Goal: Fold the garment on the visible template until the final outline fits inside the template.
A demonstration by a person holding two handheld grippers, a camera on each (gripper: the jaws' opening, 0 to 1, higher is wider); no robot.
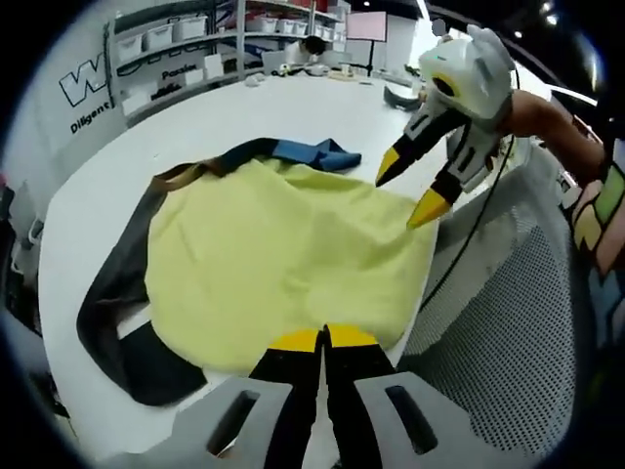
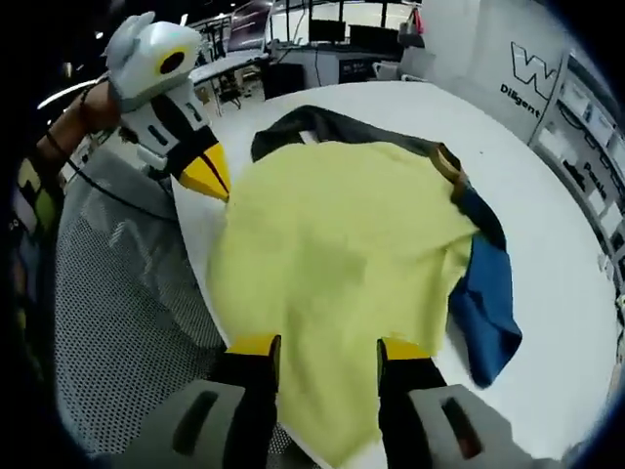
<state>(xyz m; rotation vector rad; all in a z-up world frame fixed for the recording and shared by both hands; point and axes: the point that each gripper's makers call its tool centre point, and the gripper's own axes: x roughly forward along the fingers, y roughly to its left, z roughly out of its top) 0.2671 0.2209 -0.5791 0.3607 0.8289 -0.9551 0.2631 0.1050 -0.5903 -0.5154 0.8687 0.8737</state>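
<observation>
A yellow garment (image 1: 283,254) lies spread on the white table (image 1: 293,112), with a dark sleeve (image 1: 117,293) on one side and a blue sleeve (image 1: 317,153) on the other. My left gripper (image 1: 324,338) has its jaws shut at the garment's near hem. The right gripper (image 1: 408,188) stands open at the garment's far corner, one tip touching the cloth. In the right gripper view, the yellow garment (image 2: 332,254) runs between the open jaws of my right gripper (image 2: 328,347). The left gripper (image 2: 207,174) pinches the opposite corner. The blue sleeve (image 2: 488,303) lies folded at the right.
A grey perforated surface (image 1: 508,313) borders the table edge beside the garment, seen too as the mesh (image 2: 117,293). Shelves with bins (image 1: 166,39) and desks with monitors (image 2: 332,34) stand beyond the table. A person's arm (image 1: 547,112) holds the right gripper.
</observation>
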